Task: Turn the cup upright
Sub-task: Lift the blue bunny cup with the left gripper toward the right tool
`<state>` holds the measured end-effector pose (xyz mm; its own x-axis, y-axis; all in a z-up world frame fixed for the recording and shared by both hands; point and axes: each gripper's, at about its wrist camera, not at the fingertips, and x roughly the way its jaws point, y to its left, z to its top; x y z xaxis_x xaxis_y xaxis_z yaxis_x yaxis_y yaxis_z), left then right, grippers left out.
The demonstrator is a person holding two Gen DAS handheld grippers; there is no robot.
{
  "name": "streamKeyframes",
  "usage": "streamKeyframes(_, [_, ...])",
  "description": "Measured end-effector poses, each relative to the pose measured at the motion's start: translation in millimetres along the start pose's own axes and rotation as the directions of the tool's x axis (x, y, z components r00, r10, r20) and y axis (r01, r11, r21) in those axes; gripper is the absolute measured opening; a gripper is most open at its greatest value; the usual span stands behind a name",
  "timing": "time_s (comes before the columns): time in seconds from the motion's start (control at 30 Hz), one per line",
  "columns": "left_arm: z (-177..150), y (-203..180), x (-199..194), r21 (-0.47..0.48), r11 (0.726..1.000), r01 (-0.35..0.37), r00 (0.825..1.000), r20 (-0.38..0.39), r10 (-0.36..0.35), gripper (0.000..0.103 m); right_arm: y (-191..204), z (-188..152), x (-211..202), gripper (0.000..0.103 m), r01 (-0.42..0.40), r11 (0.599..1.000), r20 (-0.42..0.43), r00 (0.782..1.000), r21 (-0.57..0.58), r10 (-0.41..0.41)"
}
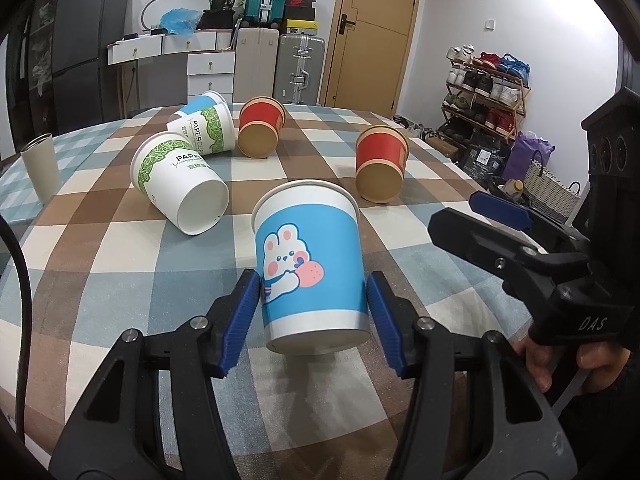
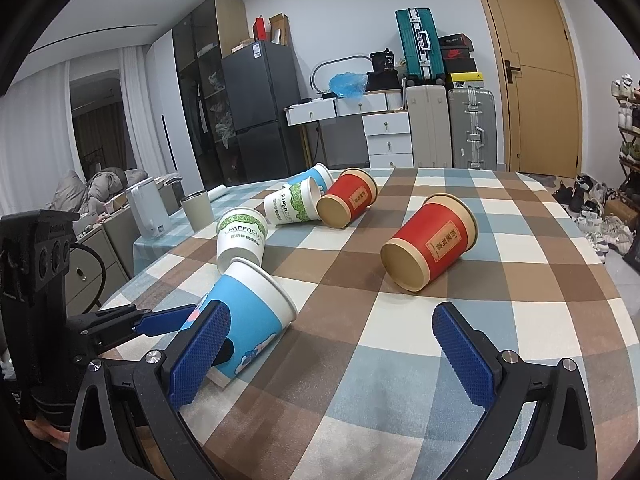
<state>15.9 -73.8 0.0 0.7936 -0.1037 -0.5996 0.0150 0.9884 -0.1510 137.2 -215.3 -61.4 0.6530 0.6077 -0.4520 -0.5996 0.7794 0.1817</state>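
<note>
A blue paper cup with a rabbit picture point(image 1: 312, 264) lies on its side on the checked tablecloth, its bottom toward my left gripper and its open mouth away. My left gripper point(image 1: 312, 320) has its blue pads point(image 1: 242, 320) on both sides of the cup's lower body, touching or nearly touching it. In the right wrist view the same cup point(image 2: 248, 316) lies tilted at the left, with the left gripper's fingers around its base. My right gripper point(image 2: 332, 356) is open and empty, to the right of that cup, above the cloth.
Two red cups point(image 1: 380, 164) point(image 1: 260, 128), two white leaf-print cups point(image 1: 180, 188) point(image 1: 208, 130) and another blue cup point(image 1: 202, 104) lie on their sides farther back. A grey tumbler point(image 1: 40, 168) stands upright at the left table edge. The right gripper point(image 1: 500, 216) shows at the right.
</note>
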Motion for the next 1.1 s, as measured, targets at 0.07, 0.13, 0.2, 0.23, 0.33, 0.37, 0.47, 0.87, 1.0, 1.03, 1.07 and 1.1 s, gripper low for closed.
streamKeyframes(0.07, [0, 0, 0, 0.002, 1.000, -0.002, 1.000, -0.001, 0.002, 0.054, 0, 0, 0, 0.103, -0.001, 1.000, -0.001, 1.000, -0.001, 0.001])
streamKeyframes(0.13, [0, 1, 1, 0.002, 1.000, -0.003, 1.000, -0.004, 0.003, 0.056, 0, 0, 0, 0.103, 0.000, 1.000, 0.000, 1.000, 0.000, 0.000])
streamKeyframes(0.2, [0, 3, 1, -0.003, 1.000, -0.002, 1.000, -0.004, 0.002, 0.065, -1, 0, 0, 0.103, -0.001, 1.000, 0.000, 1.000, 0.002, 0.001])
streamKeyframes(0.23, [0, 4, 0, -0.007, 1.000, 0.000, 1.000, -0.002, 0.000, 0.070, 0, 0, 0, 0.103, 0.000, 1.000, 0.000, 1.000, 0.002, 0.000])
streamKeyframes(0.33, [2, 8, -3, -0.010, 1.000, 0.003, 1.000, 0.014, -0.003, 0.077, -2, 0, 0, 0.103, -0.001, 1.000, 0.000, 1.000, 0.005, 0.001])
streamKeyframes(0.37, [2, 10, -5, -0.008, 1.000, 0.002, 1.000, 0.019, -0.002, 0.080, -2, -1, 0, 0.103, -0.001, 1.000, 0.000, 1.000, 0.006, 0.001])
streamKeyframes(0.47, [4, 12, -9, -0.004, 1.000, -0.006, 0.999, 0.032, 0.006, 0.083, -3, 0, 0, 0.103, -0.002, 1.000, 0.001, 1.000, 0.009, 0.002])
streamKeyframes(0.87, [14, 36, -26, -0.008, 0.999, -0.044, 0.992, 0.118, 0.045, 0.102, -4, 3, 1, 0.103, -0.003, 0.999, -0.023, 1.000, 0.043, 0.004])
streamKeyframes(1.0, [17, 42, -31, 0.013, 0.998, -0.065, 0.985, 0.159, 0.062, 0.102, -1, 6, 5, 0.103, 0.001, 0.999, -0.041, 0.999, 0.038, 0.001])
streamKeyframes(1.03, [18, 45, -32, 0.013, 0.998, -0.066, 0.985, 0.163, 0.063, 0.102, 0, 6, 6, 0.103, 0.001, 0.999, -0.046, 0.999, 0.038, 0.001])
streamKeyframes(1.07, [18, 47, -32, 0.012, 0.998, -0.068, 0.984, 0.166, 0.065, 0.102, 1, 7, 8, 0.103, 0.002, 0.999, -0.055, 0.998, 0.040, 0.000])
streamKeyframes(1.1, [18, 50, -32, 0.010, 0.997, -0.071, 0.983, 0.168, 0.068, 0.102, 2, 7, 9, 0.103, 0.001, 0.999, -0.063, 0.998, 0.042, 0.002])
